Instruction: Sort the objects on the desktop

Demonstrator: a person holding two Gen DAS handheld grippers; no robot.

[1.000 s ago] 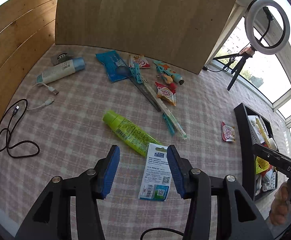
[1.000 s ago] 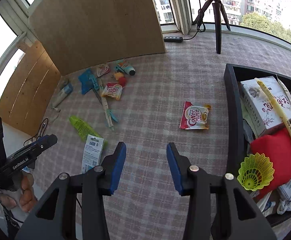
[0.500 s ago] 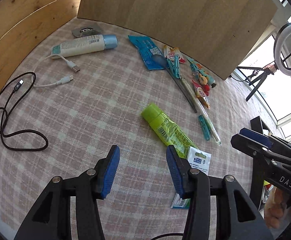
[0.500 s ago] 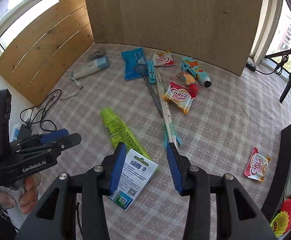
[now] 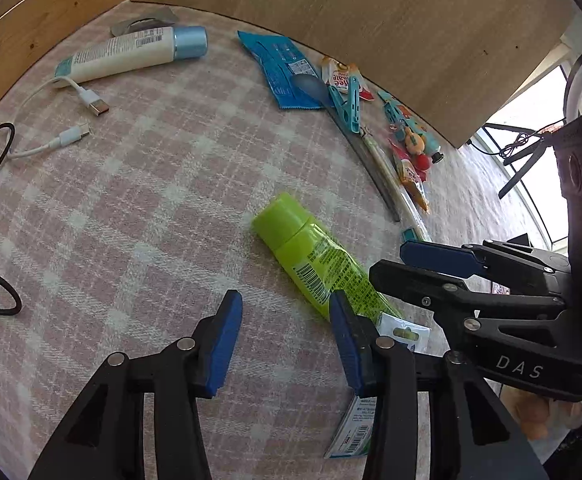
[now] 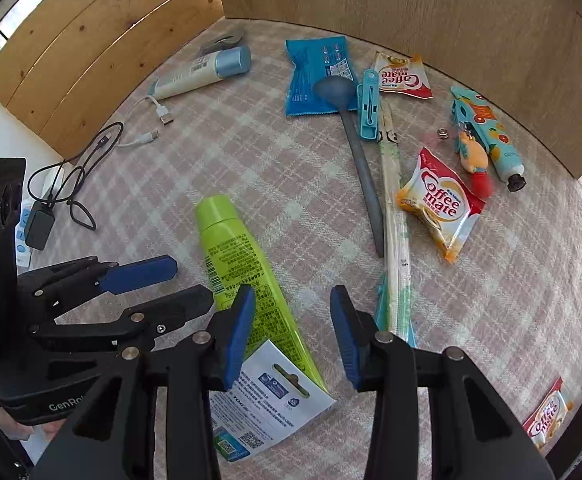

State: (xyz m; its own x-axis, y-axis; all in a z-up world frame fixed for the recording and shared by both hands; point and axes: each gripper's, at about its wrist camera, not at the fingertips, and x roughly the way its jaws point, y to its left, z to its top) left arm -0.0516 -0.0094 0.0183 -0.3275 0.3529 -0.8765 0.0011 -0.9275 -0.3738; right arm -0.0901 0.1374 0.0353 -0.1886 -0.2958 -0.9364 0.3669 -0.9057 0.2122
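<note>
Left hand-held gripper [image 5: 285, 338]: jaws apart, nothing between them, over the checked table [image 5: 139, 216] just left of the green tube [image 5: 319, 266]. Tube lies flat, its tail overlapping the white card packet [image 6: 267, 400]. Right hand-held gripper [image 6: 293, 334]: jaws apart, empty, above the tube's tail and the packet

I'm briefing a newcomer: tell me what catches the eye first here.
The bright green tube lies mid-cloth, its flat end over a white card. Both open grippers, left and right, hover close by. Snack packets and a grey spoon lie scattered toward the wooden board.
</note>
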